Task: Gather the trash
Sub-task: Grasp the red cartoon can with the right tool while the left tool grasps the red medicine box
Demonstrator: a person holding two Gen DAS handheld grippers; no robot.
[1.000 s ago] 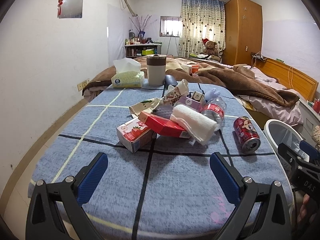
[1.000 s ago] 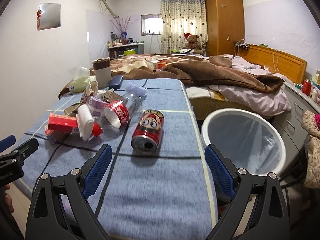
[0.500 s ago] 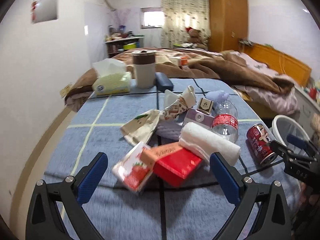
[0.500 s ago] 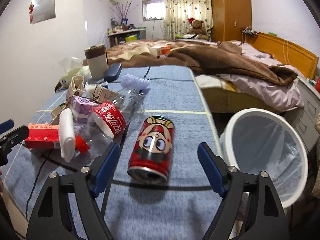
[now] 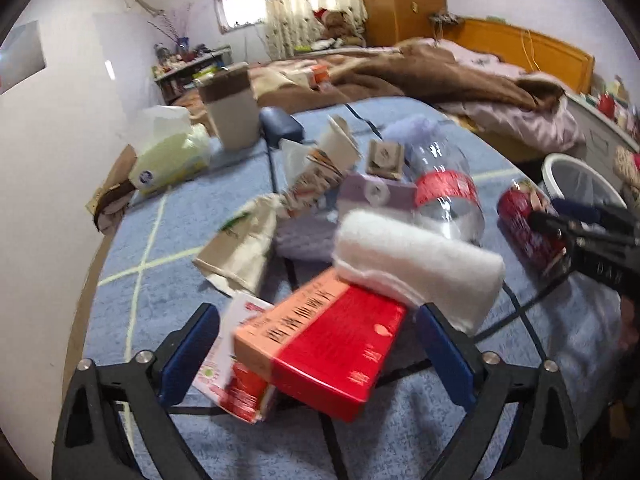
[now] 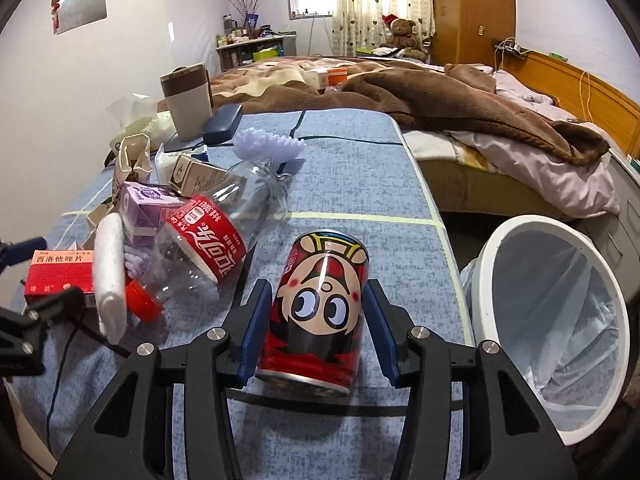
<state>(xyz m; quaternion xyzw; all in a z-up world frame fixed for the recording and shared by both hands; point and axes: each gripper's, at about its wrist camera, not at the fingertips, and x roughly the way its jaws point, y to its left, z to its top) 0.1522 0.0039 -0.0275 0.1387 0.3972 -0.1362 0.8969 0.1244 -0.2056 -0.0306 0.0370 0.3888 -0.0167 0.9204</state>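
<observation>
The red cartoon can (image 6: 318,308) lies on its side on the blue checked tablecloth (image 6: 352,184), its long axis running straight away from you and its open rim toward the camera, squarely between the blue pads of your right gripper (image 6: 316,330), whose jaws are closing; a sliver of gap seems to remain on each side, though the curve of the lens makes contact hard to rule out. The white bin (image 6: 548,320) stands just off the table edge to the can's right, so this hand is the nearer one. Your left gripper (image 5: 316,354) is wide and only beginning to close around the red medicine box (image 5: 332,344) under the white roll (image 5: 416,264). A second ago both pairs of jaws were fully spread and farther back from the pile
</observation>
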